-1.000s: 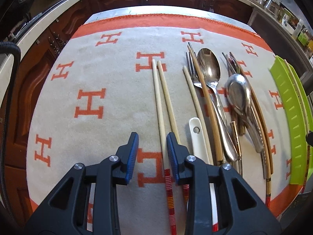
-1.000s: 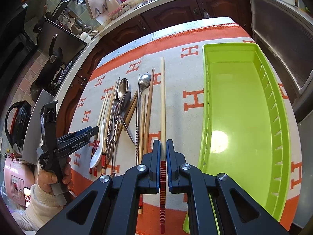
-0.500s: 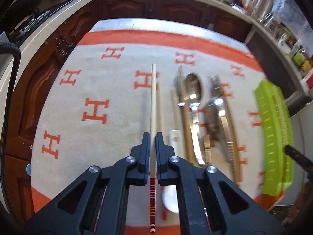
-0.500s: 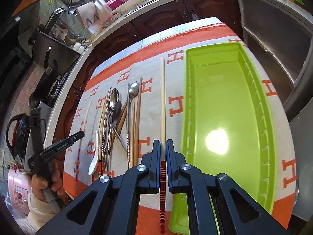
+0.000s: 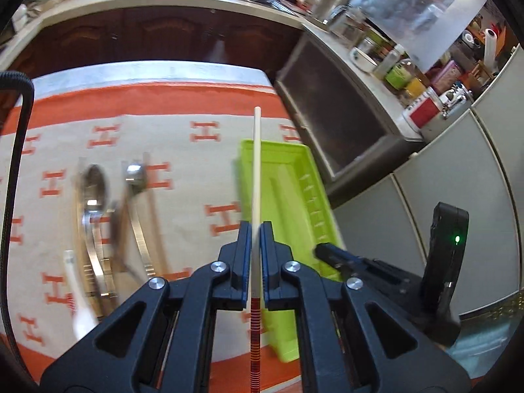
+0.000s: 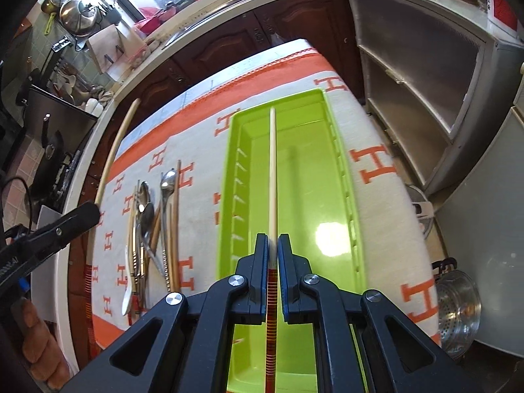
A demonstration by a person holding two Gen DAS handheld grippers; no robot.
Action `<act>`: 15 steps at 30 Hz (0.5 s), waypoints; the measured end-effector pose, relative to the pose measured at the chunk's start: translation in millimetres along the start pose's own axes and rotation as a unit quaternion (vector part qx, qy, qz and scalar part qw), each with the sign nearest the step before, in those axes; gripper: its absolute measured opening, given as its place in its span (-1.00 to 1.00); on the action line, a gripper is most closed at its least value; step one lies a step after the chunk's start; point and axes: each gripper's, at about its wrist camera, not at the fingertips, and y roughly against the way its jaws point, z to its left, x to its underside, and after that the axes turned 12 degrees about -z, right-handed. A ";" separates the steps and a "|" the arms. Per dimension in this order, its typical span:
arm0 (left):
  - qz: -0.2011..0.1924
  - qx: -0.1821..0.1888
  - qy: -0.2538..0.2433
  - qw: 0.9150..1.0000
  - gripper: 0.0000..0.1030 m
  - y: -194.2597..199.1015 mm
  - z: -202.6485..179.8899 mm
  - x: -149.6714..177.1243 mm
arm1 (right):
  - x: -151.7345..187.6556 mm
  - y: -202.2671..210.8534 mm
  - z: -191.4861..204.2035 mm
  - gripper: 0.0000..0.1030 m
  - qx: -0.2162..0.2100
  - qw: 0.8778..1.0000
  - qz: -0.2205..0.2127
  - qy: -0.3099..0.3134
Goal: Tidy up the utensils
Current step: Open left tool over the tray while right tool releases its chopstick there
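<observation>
My left gripper (image 5: 255, 226) is shut on a pale chopstick (image 5: 256, 163) with a red-striped end, held in the air over the left rim of the green tray (image 5: 291, 203). My right gripper (image 6: 272, 237) holds a matching chopstick (image 6: 272, 163) lengthwise over the green tray (image 6: 311, 180). Its jaws are opening, and the stick is still between the pads. The remaining utensils (image 6: 154, 222), spoons, forks and chopsticks with a white spoon (image 6: 127, 291), lie in a row on the cloth left of the tray. In the right wrist view, the left gripper (image 6: 86, 212) comes in from the left.
An orange and beige cloth (image 6: 376, 163) printed with H marks covers the table. A steel steamer pot (image 6: 458, 308) sits low beyond the table's right edge. Dark wood cabinets and a crowded counter run behind. A person's hand (image 6: 39, 344) holds the left gripper.
My left gripper shut on a chopstick on the cloth, lifted it and swung right to the tray. My right gripper carried its chopstick from above the cloth to over the tray.
</observation>
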 end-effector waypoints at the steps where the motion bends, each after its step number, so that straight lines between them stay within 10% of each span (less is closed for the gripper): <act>1: 0.004 0.002 -0.001 1.000 -0.93 -7.2 -7.9 1.2 | -1.6 1.8 -2.9 -0.59 0.004 1.000 -0.002 -0.001; 4: 0.022 -0.001 -0.016 1.000 -0.93 -31.8 -27.1 8.4 | -5.8 15.6 -11.1 0.07 0.018 0.999 -0.035 -0.002; 15: 0.047 -0.039 -0.033 0.998 -0.92 -46.4 -2.3 26.2 | -7.4 15.1 -44.4 0.04 0.071 0.996 -0.045 -0.007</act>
